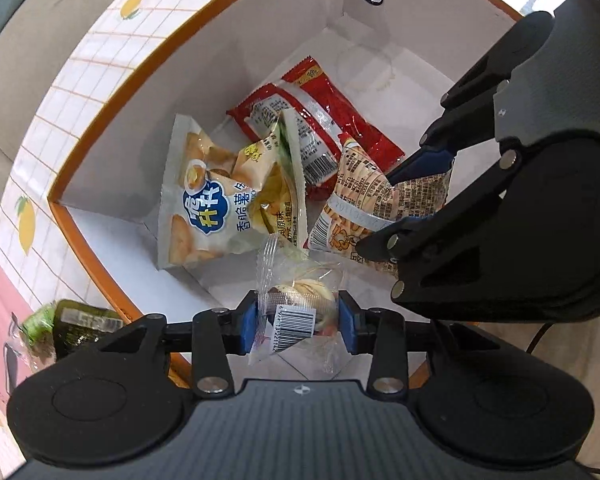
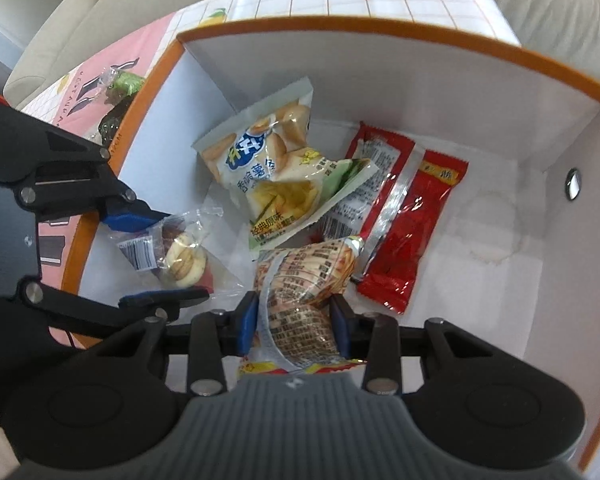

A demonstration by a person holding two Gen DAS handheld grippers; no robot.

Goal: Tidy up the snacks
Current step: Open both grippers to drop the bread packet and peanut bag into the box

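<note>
The left gripper [image 1: 298, 322] was closed on a clear biscuit packet [image 1: 300, 300] and the right gripper [image 2: 294, 326] on a printed snack bag [image 2: 300, 292], both lowered inside the orange-rimmed box [image 2: 340, 26]. Three packets [image 2: 276, 168] were already laid on its floor, while green-wrapped snacks [image 1: 72, 326] were left on the tablecloth [image 1: 4, 320] outside, so the task was judged well advanced but unfinished.

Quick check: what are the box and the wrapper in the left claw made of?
Box: looks like stiff paperboard, matte white inside with an orange rim; flat folded walls suggest it. Biscuit wrapper in the left claw: thin clear plastic film, glossy and crinkled, contents visible through it.
</note>
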